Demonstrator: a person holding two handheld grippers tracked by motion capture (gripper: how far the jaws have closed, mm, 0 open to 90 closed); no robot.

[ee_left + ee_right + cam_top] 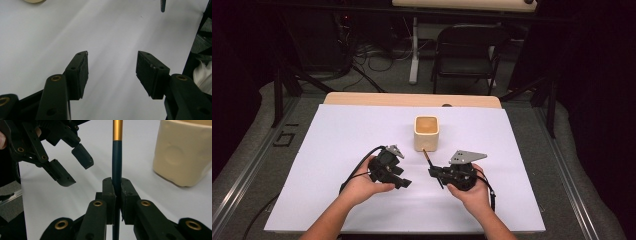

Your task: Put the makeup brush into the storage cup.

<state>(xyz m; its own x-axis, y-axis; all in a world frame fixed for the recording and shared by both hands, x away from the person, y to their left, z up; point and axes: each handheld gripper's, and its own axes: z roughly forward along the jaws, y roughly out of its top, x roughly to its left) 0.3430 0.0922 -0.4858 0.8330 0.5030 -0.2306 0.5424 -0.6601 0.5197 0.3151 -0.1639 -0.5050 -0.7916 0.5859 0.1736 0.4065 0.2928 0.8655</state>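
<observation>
Dark pen [117, 160] with gold band, clamped upright, beside cream cup [183, 155].

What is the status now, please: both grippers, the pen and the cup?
Left gripper open, empty, above the white sheet. Right gripper shut on the pen, its tip pointing toward the cream cup. Cup upright, nothing between.

The pen's [117, 157] upper end is cut off by the frame's top edge.

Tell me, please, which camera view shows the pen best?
The right gripper view: the pen stands close and sharp, dark shaft with a gold band, clamped between the right gripper's jaws. The high view shows it small, pointing toward the cream cup. The left gripper view catches a dark tip at the top edge.
</observation>
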